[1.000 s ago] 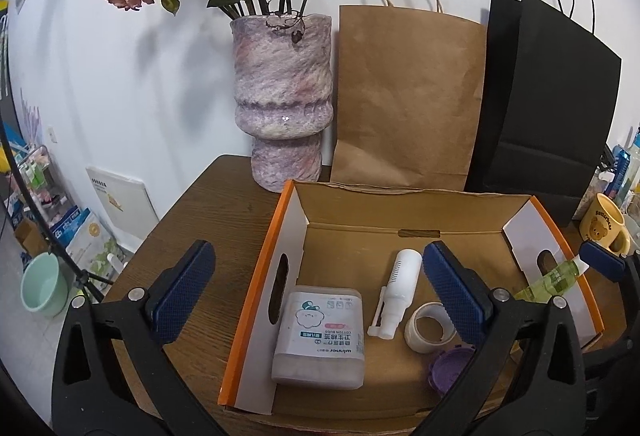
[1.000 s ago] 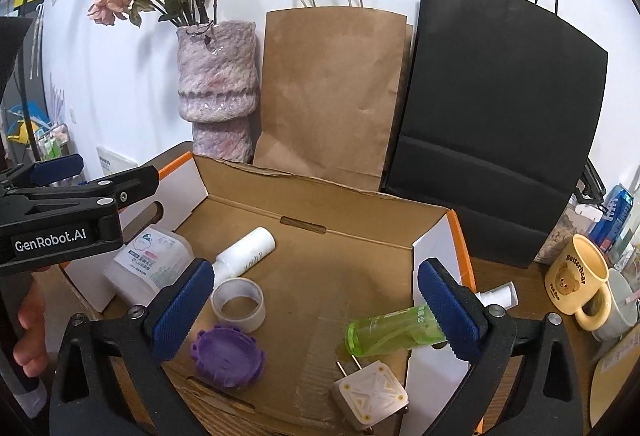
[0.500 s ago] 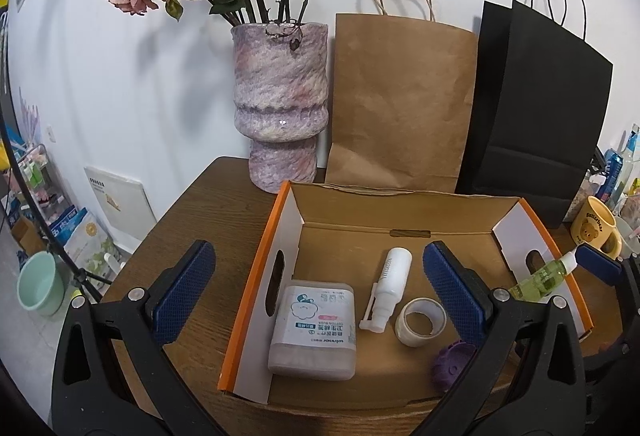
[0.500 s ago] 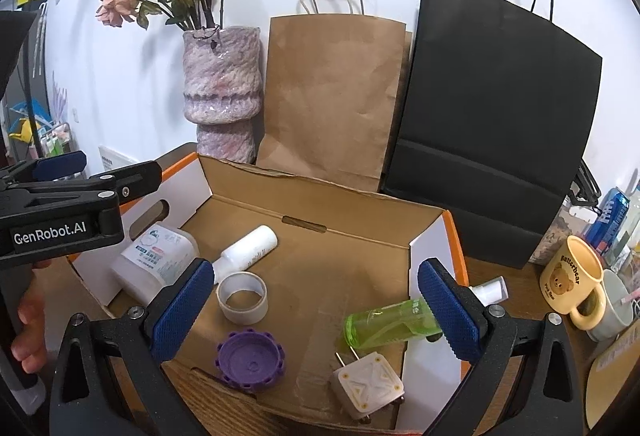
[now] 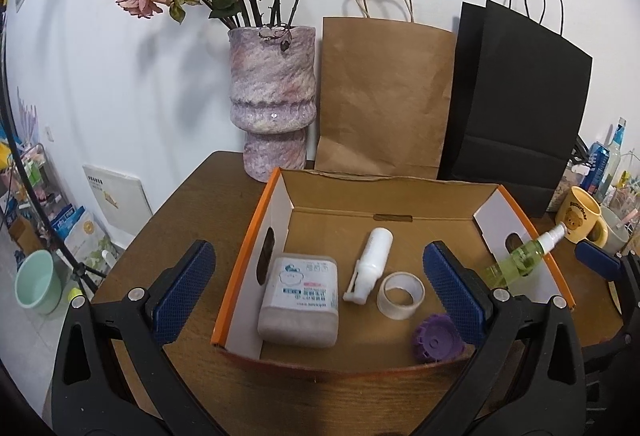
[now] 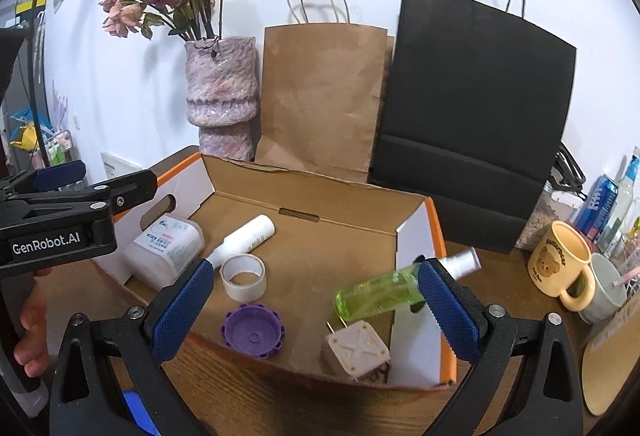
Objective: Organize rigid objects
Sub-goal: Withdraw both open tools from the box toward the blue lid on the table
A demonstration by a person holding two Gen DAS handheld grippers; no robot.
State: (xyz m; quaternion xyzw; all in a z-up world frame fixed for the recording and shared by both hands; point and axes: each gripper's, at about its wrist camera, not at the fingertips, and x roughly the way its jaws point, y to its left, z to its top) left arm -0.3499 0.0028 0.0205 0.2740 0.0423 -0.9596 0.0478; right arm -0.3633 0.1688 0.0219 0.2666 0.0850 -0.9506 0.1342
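An orange-edged cardboard box [image 5: 244,256] [image 6: 434,228] sits on the wooden table. In it lie a white rectangular container [image 5: 302,298] [image 6: 164,250], a white spray bottle [image 5: 370,262] [image 6: 244,240], a tape roll [image 5: 400,294] [image 6: 243,275], a purple round lid [image 5: 434,342] [image 6: 253,330] and a white plug adapter [image 6: 355,350]. A green spray bottle [image 5: 520,256] [image 6: 380,294] leans over the box's right wall. My left gripper [image 5: 318,292] and right gripper [image 6: 312,310] are both open and empty, held in front of the box's near edge.
A purple vase of dried roses [image 5: 272,107], a brown paper bag [image 5: 384,95] and a black paper bag [image 5: 520,107] stand behind the box. A yellow bear mug [image 6: 560,264], another mug and drink cans stand at the right. The table's left edge drops to floor clutter.
Both grippers have drawn back and up from the box, so it sits farther away and lower in both views. The objects in the box have not moved.
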